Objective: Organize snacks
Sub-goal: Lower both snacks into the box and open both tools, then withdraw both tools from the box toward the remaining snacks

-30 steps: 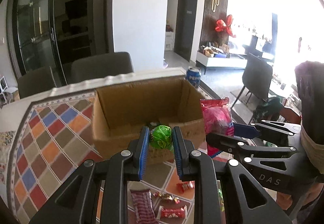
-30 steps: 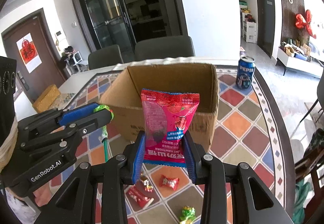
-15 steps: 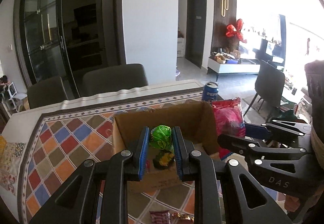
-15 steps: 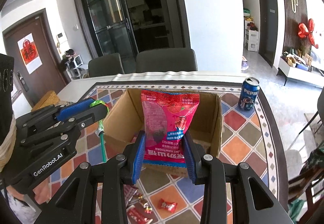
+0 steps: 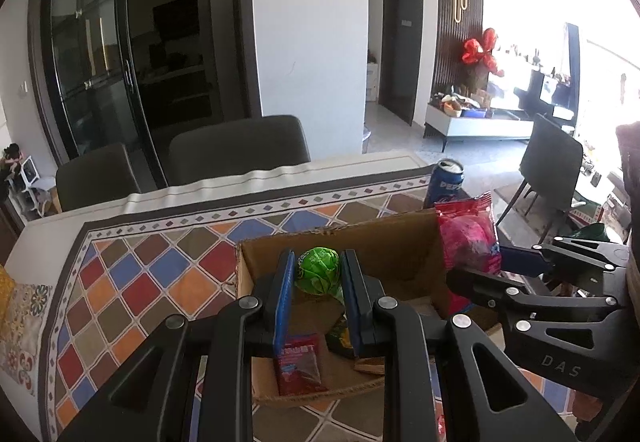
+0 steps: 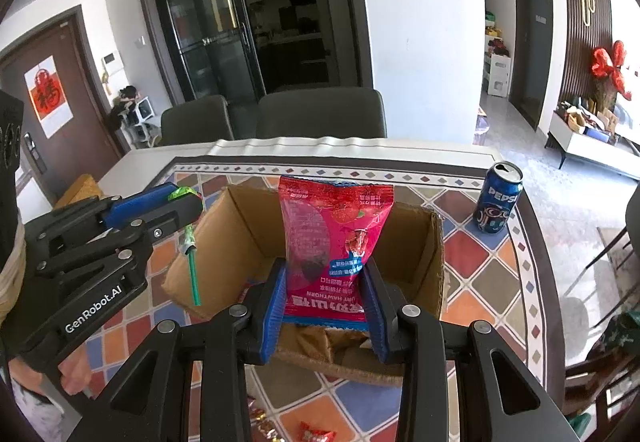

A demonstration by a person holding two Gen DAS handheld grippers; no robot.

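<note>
An open cardboard box (image 5: 404,242) (image 6: 240,226) stands on the patterned tablecloth. My left gripper (image 5: 318,274) is shut on a green lollipop (image 5: 318,271), held over the box; its green stick (image 6: 193,274) hangs down in the right wrist view. My right gripper (image 6: 326,282) is shut on a pink hawthorn snack bag (image 6: 336,238), held upright over the box's near side; the bag also shows in the left wrist view (image 5: 466,238). Inside the box lie a red packet (image 5: 300,362) and a dark green packet (image 5: 338,338).
A blue Pepsi can (image 6: 498,208) (image 5: 444,182) stands right of the box near the table's edge. Loose wrapped candies (image 6: 316,432) lie on the cloth in front of the box. Dark chairs (image 6: 320,116) stand behind the table.
Both grippers have risen and moved forward with their snacks, from in front of the box to above its opening. The box's inside and the packets in it have come into view.
</note>
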